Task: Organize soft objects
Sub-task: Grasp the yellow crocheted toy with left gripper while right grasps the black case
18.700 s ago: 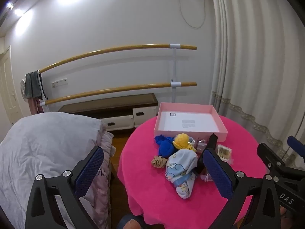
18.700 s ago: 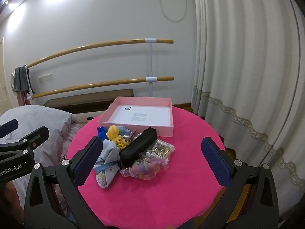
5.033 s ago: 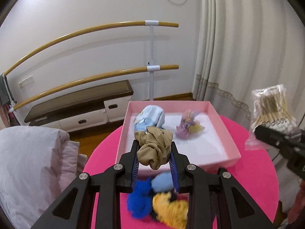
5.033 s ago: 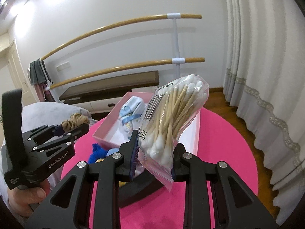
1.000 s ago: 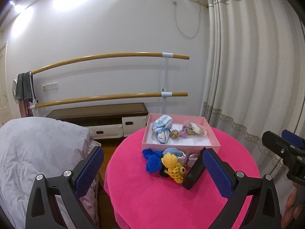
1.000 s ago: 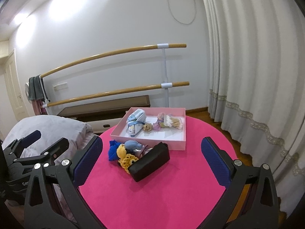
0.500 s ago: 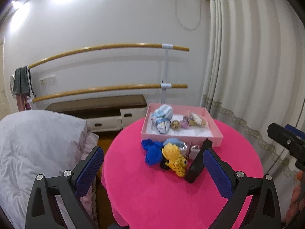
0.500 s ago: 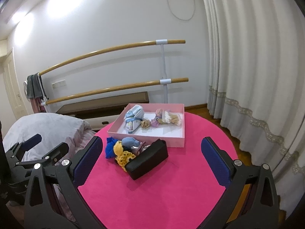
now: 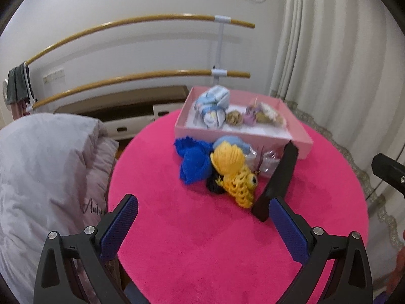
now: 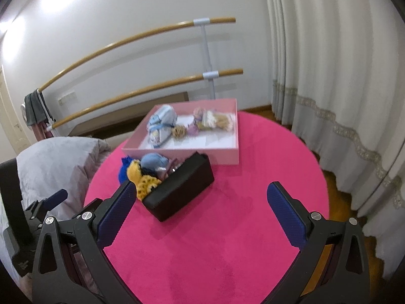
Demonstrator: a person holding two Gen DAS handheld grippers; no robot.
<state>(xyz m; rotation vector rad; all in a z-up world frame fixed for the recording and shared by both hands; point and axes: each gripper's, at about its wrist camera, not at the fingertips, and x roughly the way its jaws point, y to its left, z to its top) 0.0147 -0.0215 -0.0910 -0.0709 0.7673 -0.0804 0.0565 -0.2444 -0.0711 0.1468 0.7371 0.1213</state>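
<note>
A pink box (image 9: pixel 227 134) (image 10: pixel 177 151) sits at the back of the pink round table (image 9: pixel 202 228). It holds a light blue cloth bundle (image 9: pixel 214 106) (image 10: pixel 162 124), a tan scrunchie (image 9: pixel 234 118), a purple scrunchie (image 9: pixel 249 116) and a bag of cotton swabs (image 10: pixel 219 120). In front of it lie a blue knit piece (image 9: pixel 193 162), a yellow crocheted toy (image 9: pixel 234 171) (image 10: pixel 141 177), a light blue soft piece (image 10: pixel 153 162) and a black case (image 9: pixel 278 174) (image 10: pixel 181 187). My left gripper (image 9: pixel 202 225) and right gripper (image 10: pixel 200 210) are open and empty, above the near table.
A bed with a grey quilt (image 9: pixel 43 177) stands left of the table. Two wooden ballet bars (image 9: pixel 141 48) and a low bench run along the back wall. Curtains (image 10: pixel 329 76) hang on the right. A clear plastic packet (image 9: pixel 263 160) lies by the case.
Both grippers have moved closer to the table and tilted down toward the pile. Nothing on the table has moved.
</note>
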